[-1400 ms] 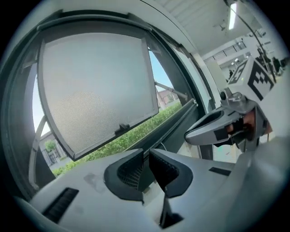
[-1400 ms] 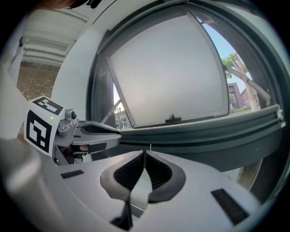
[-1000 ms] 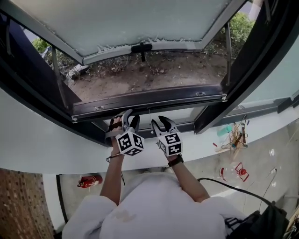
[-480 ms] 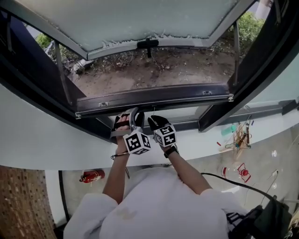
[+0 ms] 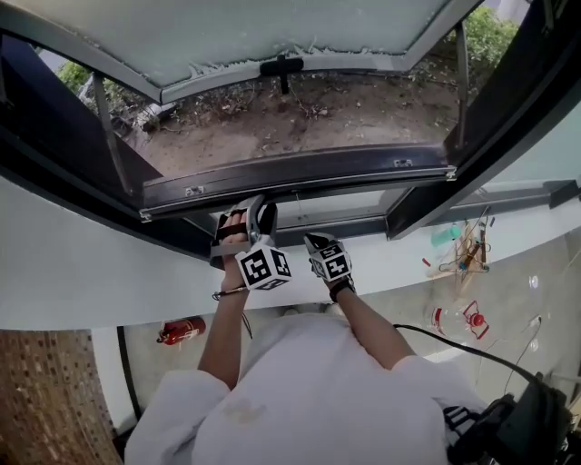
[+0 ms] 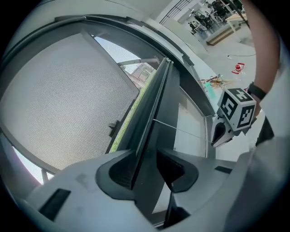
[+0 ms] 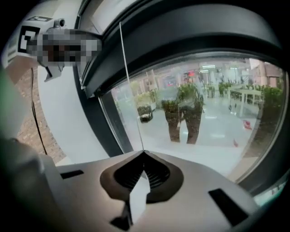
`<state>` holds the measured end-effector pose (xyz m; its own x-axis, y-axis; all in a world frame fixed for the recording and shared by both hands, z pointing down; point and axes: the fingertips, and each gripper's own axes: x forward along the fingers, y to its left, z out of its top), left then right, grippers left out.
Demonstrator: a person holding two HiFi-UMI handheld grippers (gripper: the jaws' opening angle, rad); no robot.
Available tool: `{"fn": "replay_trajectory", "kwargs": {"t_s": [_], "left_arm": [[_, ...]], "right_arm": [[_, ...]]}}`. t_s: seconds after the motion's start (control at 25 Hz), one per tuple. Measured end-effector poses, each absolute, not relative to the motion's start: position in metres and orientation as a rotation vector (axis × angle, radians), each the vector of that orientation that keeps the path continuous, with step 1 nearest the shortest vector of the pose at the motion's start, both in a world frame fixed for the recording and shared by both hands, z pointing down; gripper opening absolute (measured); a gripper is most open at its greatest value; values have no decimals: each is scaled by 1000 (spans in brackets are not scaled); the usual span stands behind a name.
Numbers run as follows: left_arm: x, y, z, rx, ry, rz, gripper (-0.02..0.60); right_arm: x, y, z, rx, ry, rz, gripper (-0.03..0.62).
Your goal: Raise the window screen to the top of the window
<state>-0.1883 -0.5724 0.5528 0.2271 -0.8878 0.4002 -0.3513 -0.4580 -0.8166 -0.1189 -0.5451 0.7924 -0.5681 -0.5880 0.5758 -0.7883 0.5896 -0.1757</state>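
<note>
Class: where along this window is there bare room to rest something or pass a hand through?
Free: white sill left of the left gripper; the opening between screen bar and open sash. Crowded: mid-bar, where the right gripper has just closed on the cord.

Two grippers (left gripper, right gripper); one screen bar; one cord; one red extinguisher.

Ground-floor work hall or lab: a dark metal-framed window opens onto bare brown soil; indoors, a red fire extinguisher, a loose black cable and cluttered workbenches stand on a pale polished floor.
</note>
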Motion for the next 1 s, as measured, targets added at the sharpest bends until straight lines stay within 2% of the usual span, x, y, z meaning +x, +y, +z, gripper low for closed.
{"fn": "replay_trajectory", "kwargs": {"t_s": [0.28, 0.48, 0.56, 0.68, 1.0], "left_arm": [[-188, -568, 557, -1869, 1073, -1280, 123], [-189, -571, 554, -1777, 1032, -1320, 113], [-189, -571, 551, -1829, 1072, -1263, 72], [-187, -571, 551, -1828, 1112, -1235, 54], [-190, -573, 545, -1955, 1195, -1131, 52]], "right_arm": [[-68, -481, 871, 1049, -2157, 753, 2], [-58, -470, 877, 1128, -2238, 863, 2], [-62, -464, 876, 1115, -2257, 831, 2], [-69, -453, 877, 1064, -2262, 774, 2], [-64, -444, 867, 1045, -2262, 616, 2]]}}
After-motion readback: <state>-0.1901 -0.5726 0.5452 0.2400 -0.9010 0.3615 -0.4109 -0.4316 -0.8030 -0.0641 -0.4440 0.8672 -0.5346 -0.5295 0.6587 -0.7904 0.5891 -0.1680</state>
